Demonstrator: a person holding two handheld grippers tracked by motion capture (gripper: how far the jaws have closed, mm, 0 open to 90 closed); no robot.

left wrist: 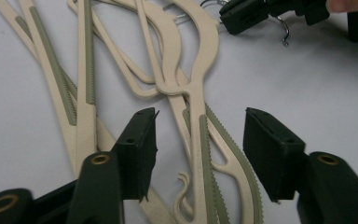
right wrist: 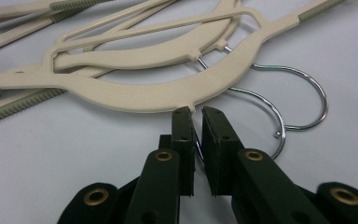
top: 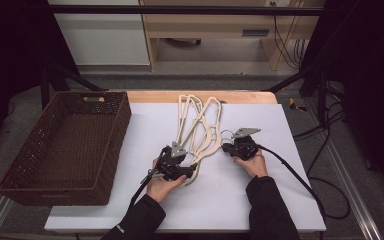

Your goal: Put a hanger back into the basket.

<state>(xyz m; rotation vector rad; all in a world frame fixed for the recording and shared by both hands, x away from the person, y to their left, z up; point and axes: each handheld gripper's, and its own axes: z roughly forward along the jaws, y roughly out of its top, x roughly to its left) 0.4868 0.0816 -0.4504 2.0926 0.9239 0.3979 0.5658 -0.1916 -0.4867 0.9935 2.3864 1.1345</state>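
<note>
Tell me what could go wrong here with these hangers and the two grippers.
The right gripper pinches only a thin wire hook of one hanger, so it could slip or twist on lifting. The beige hangers lie crossed and overlapping, so one might drag the others along. The left gripper stands open around a hanger arm, so that end may sag.

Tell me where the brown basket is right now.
In the high view the brown basket sits at the table's left edge, left of the beige hangers.

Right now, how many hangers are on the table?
3 hangers, it seems, fanned in one overlapping pile mid-table: arms spread toward the far edge, hooks by the right gripper. Overlap may hide another.
</note>
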